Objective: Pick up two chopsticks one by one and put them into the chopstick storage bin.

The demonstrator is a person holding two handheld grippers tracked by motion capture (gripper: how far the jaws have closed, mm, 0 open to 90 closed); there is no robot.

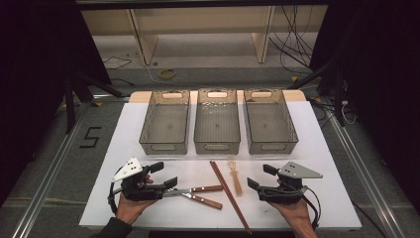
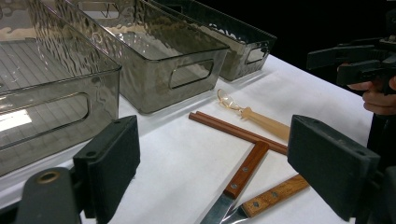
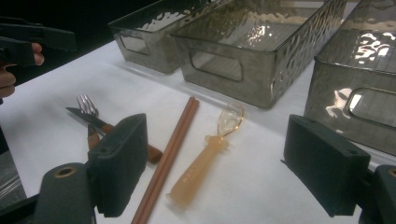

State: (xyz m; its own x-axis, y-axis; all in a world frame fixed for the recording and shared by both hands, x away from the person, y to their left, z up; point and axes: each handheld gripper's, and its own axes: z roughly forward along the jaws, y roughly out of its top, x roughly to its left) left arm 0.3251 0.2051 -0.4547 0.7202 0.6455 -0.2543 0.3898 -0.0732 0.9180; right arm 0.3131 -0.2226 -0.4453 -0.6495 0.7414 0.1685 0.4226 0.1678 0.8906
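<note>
A knife and a fork with wooden handles point(image 1: 205, 195) lie crossed on the white table point(image 1: 322, 163), their metal ends by my left gripper point(image 1: 164, 175). To their right lie a pair of brown chopsticks point(image 1: 230, 196) and a translucent amber spoon point(image 1: 236, 179). My right gripper point(image 1: 261, 177) rests right of the spoon. Both grippers are open and hold nothing. In the left gripper view the handles point(image 2: 245, 170) lie just ahead of the open left gripper point(image 2: 215, 149). In the right gripper view the spoon point(image 3: 205, 158) and chopsticks point(image 3: 170, 149) lie ahead of the open right gripper point(image 3: 219, 154).
Three smoky see-through bins point(image 1: 217, 121) with nothing in them stand side by side along the table's back. Dark curtains flank the table, and cables and shelf legs lie on the floor behind. Each gripper is held by a hand at the front edge.
</note>
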